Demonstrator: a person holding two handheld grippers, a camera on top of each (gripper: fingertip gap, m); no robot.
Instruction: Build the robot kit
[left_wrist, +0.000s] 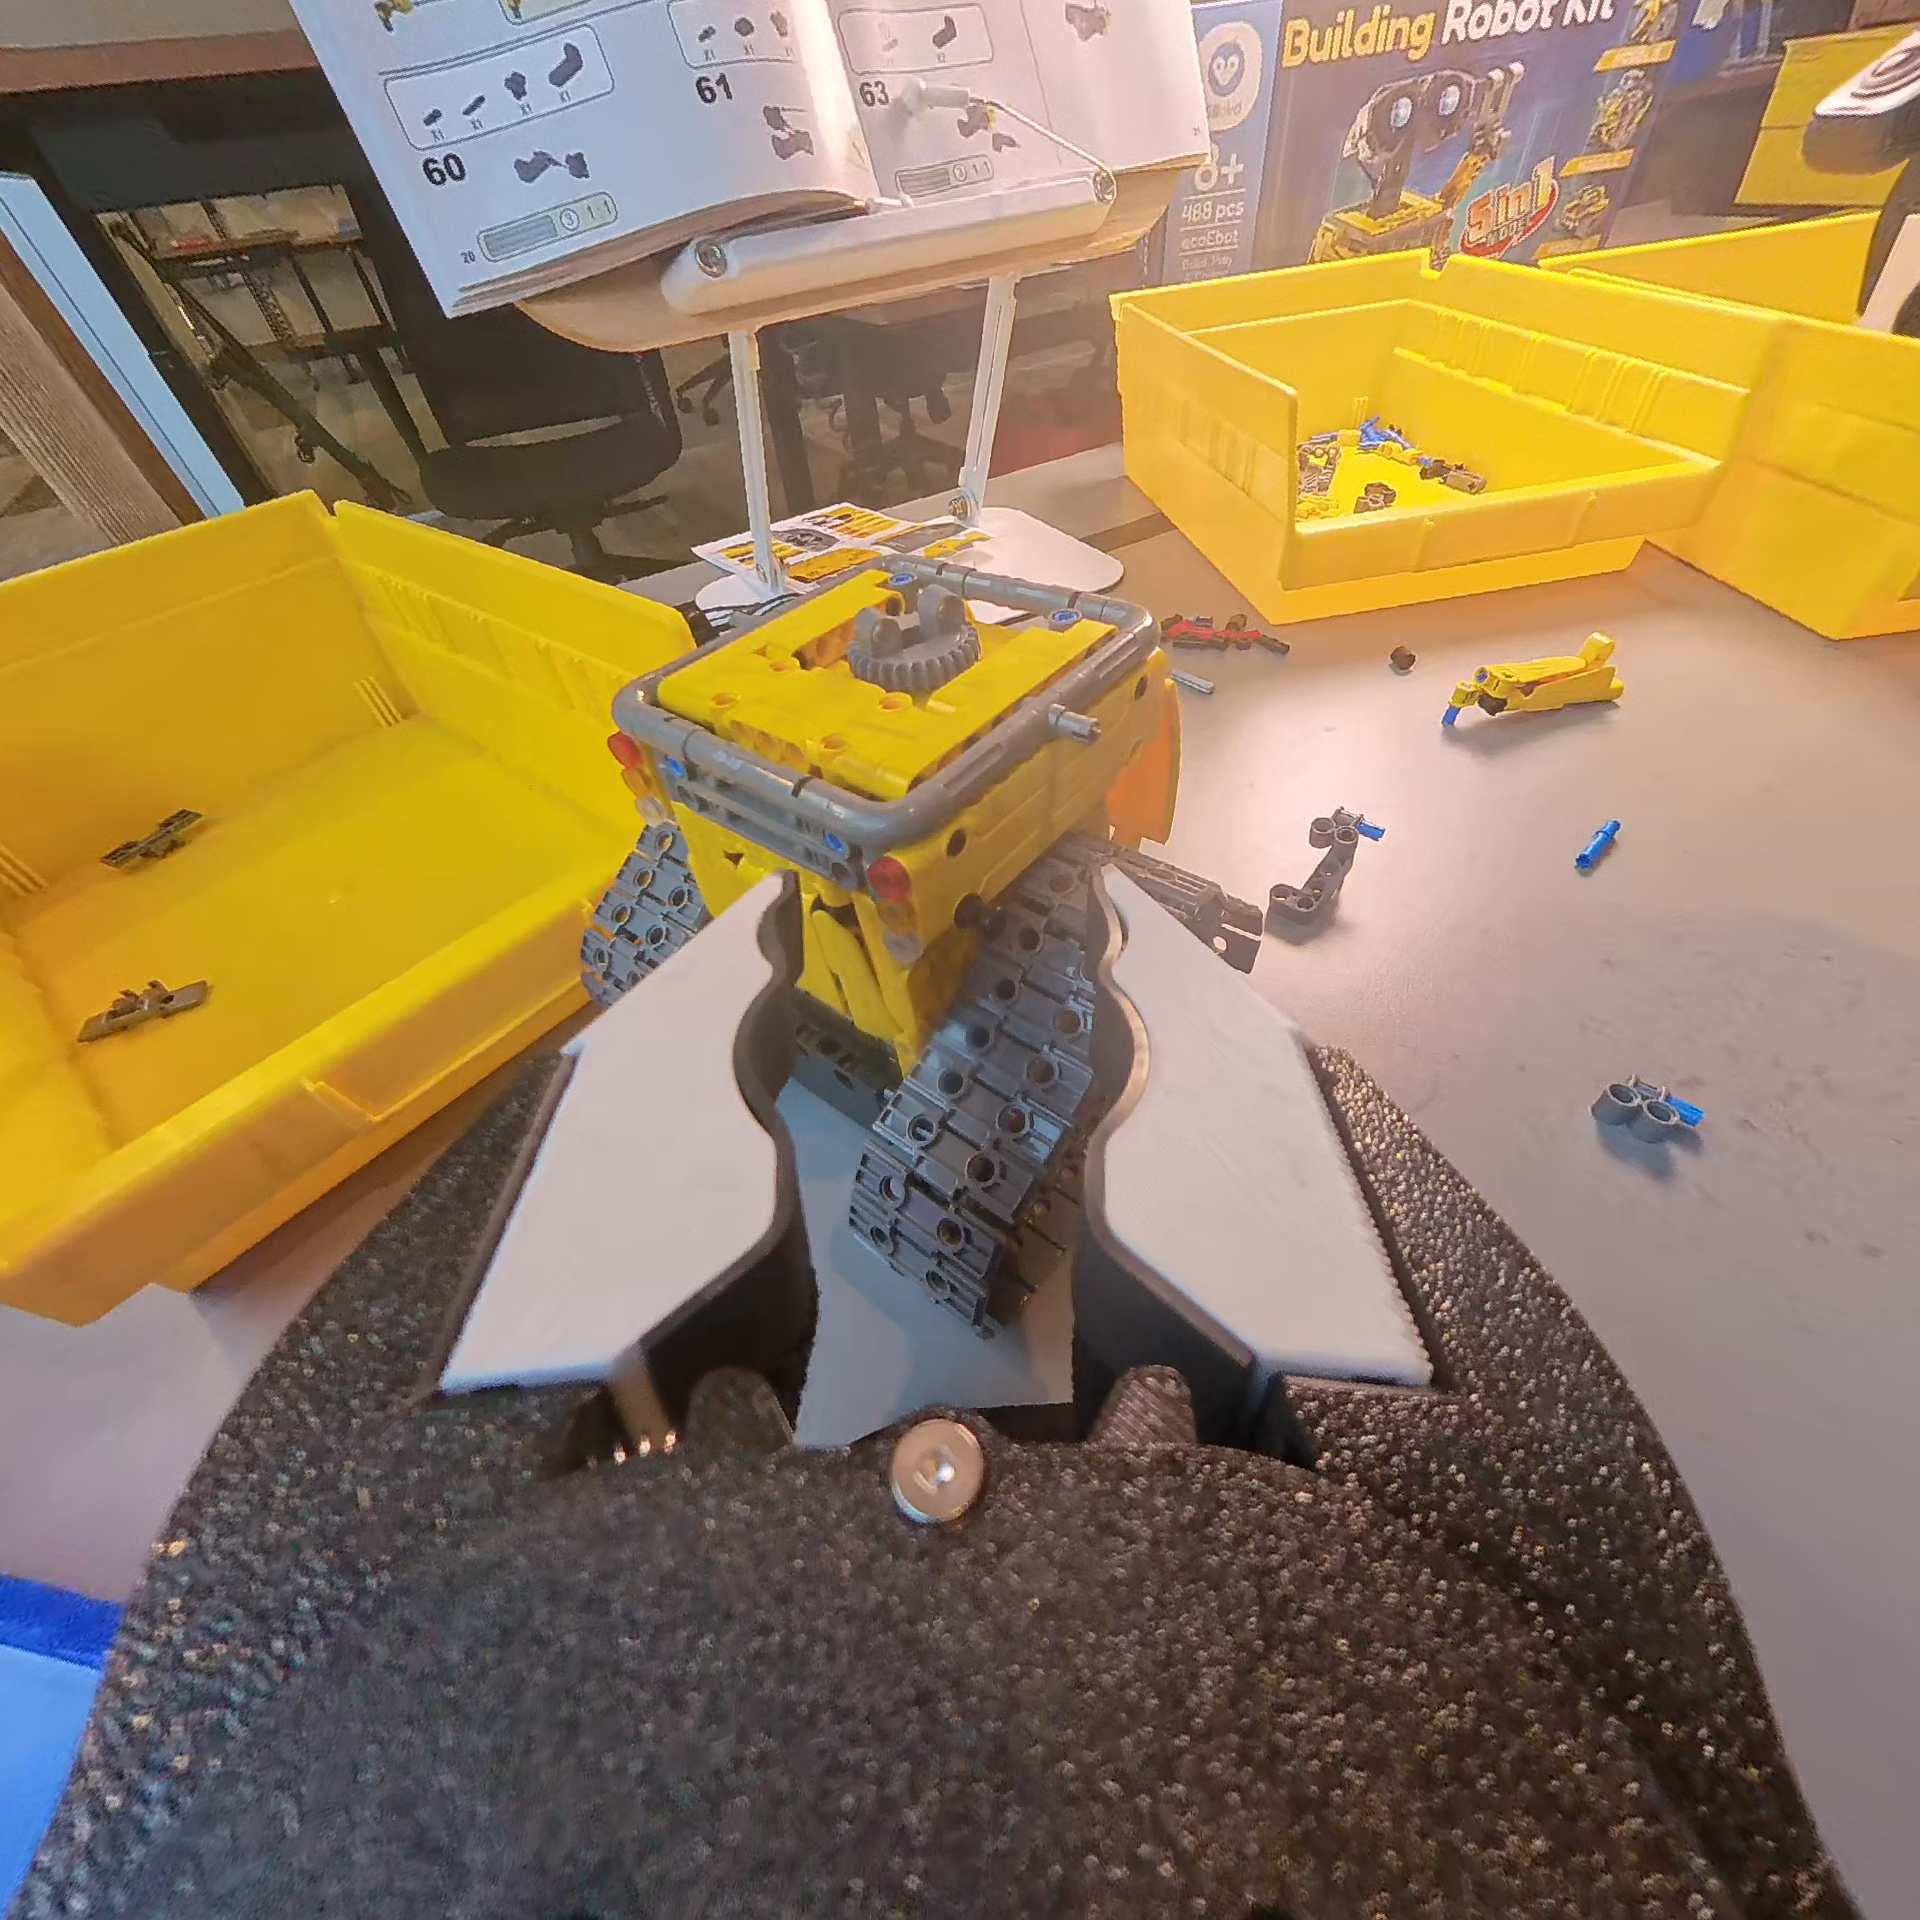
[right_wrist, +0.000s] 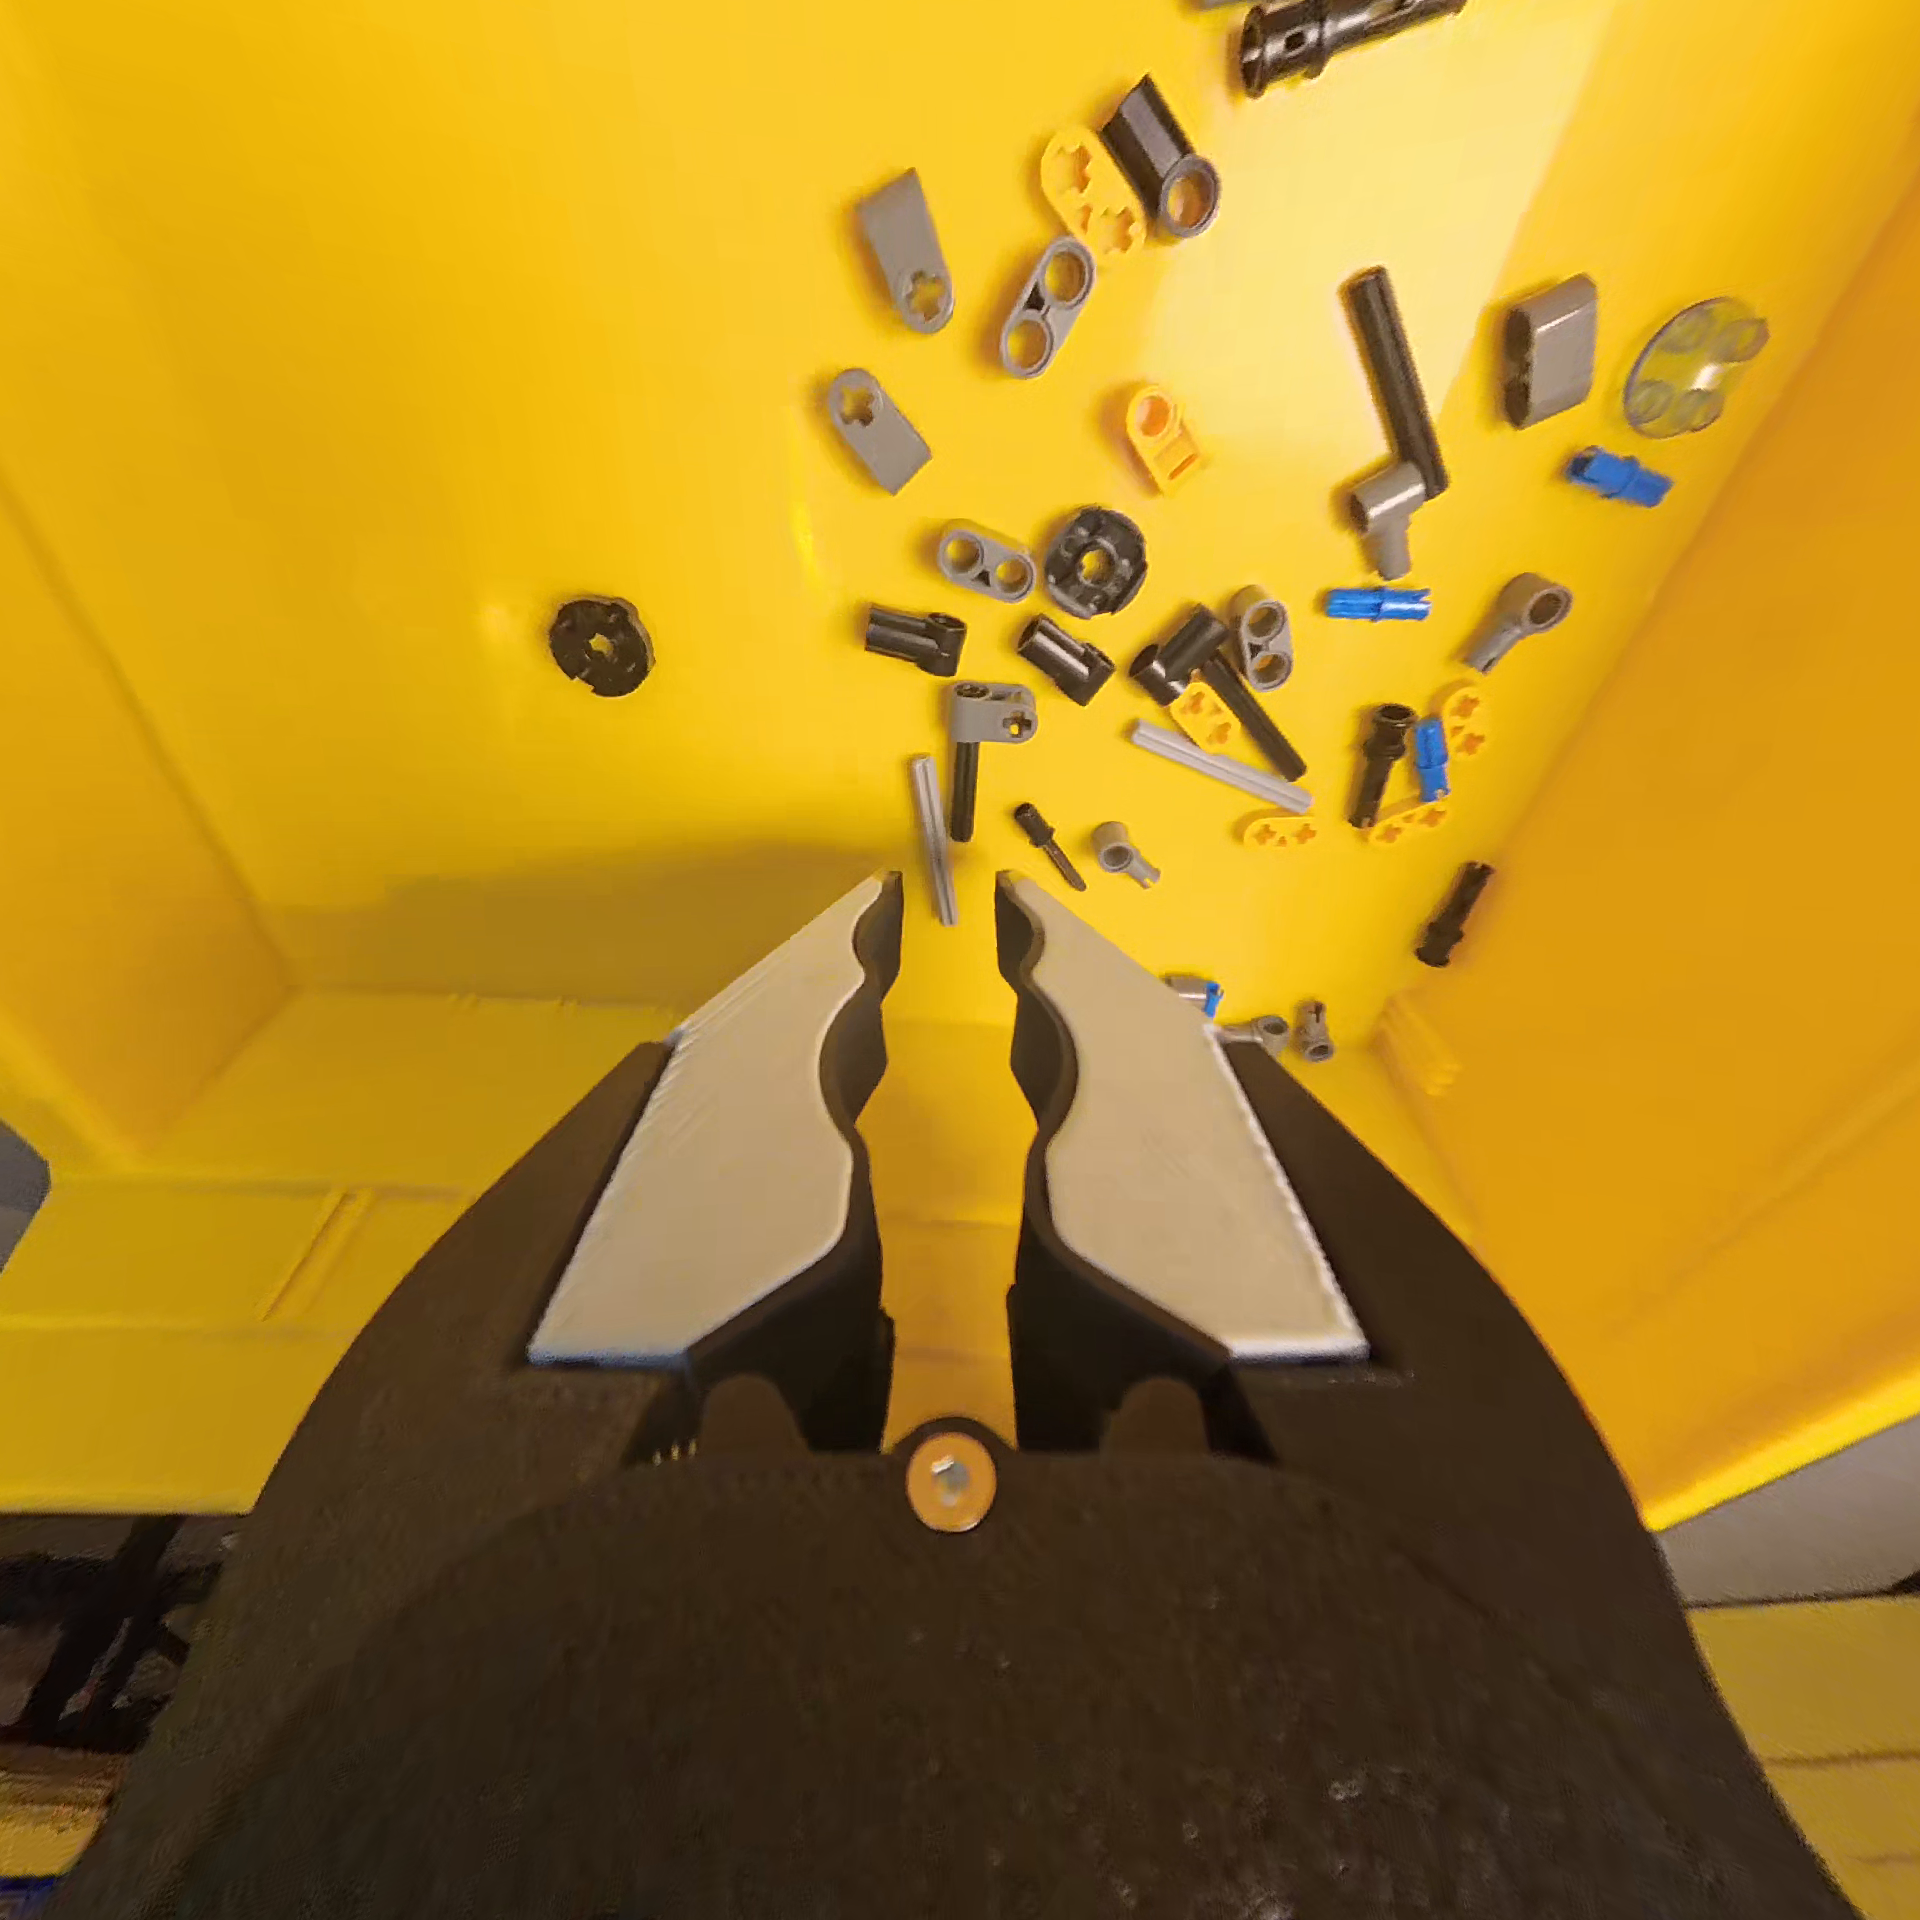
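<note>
Left wrist view: the left gripper (left_wrist: 940, 904) has its fingers spread wide around the yellow tracked model (left_wrist: 894, 790), which stands on the grey table (left_wrist: 1558, 935); whether they press it, one cannot tell. At nine o'clock lies a yellow bin (left_wrist: 312, 935). In the right wrist view, the right gripper (right_wrist: 948, 883) hangs inside a parts bin (right_wrist: 312, 416), narrowly open and empty, a light grey axle (right_wrist: 933, 836) at twelve o'clock between the tips.
</note>
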